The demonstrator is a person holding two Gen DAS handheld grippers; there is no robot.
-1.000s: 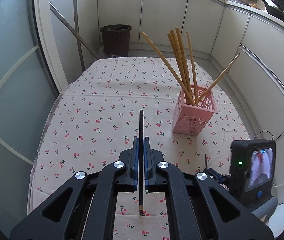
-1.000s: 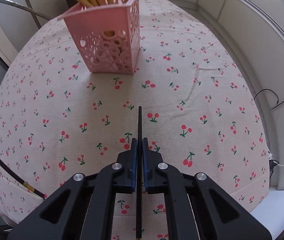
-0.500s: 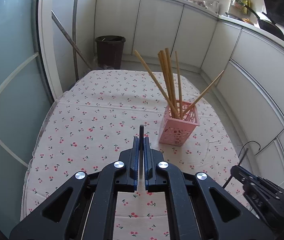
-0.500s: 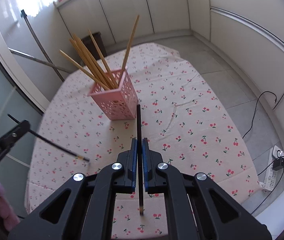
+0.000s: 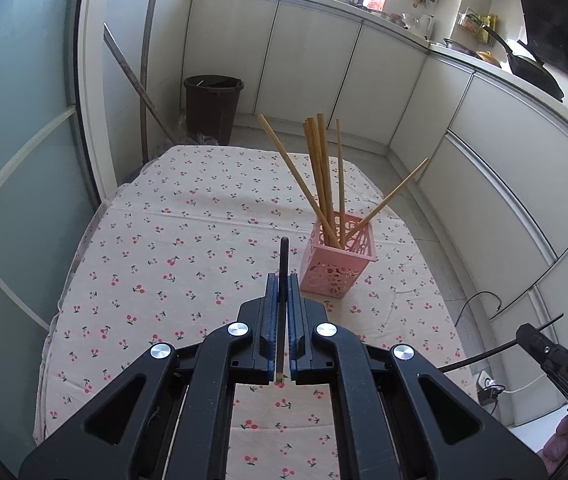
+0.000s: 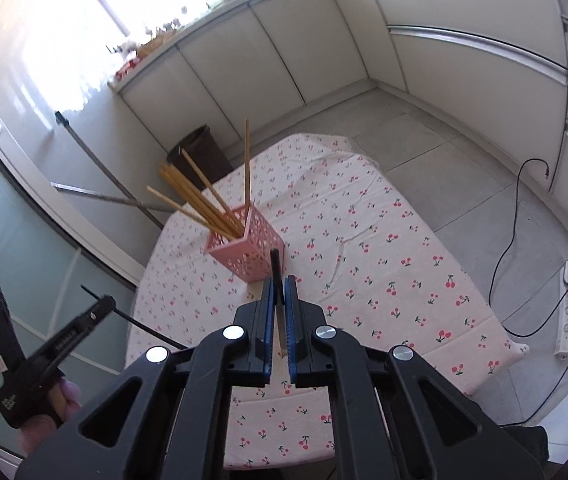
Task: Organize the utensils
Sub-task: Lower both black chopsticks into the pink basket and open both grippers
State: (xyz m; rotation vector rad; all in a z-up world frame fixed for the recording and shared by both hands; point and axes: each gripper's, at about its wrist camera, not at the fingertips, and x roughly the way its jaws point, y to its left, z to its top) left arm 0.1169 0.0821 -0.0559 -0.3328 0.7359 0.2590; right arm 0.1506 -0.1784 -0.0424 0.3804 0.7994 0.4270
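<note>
Partly hidden between each gripper's clamped jaws, one dark chopstick [image 5: 284,256] apiece, lower ends obscured.

Black gripper [image 5: 282,280], blue pads, silver screws

Chopsticks [image 5: 326,184] stand in basket [image 5: 338,270] on table [image 5: 171,240] (bin [image 5: 212,106] behind).

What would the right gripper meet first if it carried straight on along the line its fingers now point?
Probably the pink basket: the black chopstick clamped in the right gripper points at its near corner, which lies just beyond the tip. Depth is uncertain; it could strike the tablecloth first.
</note>
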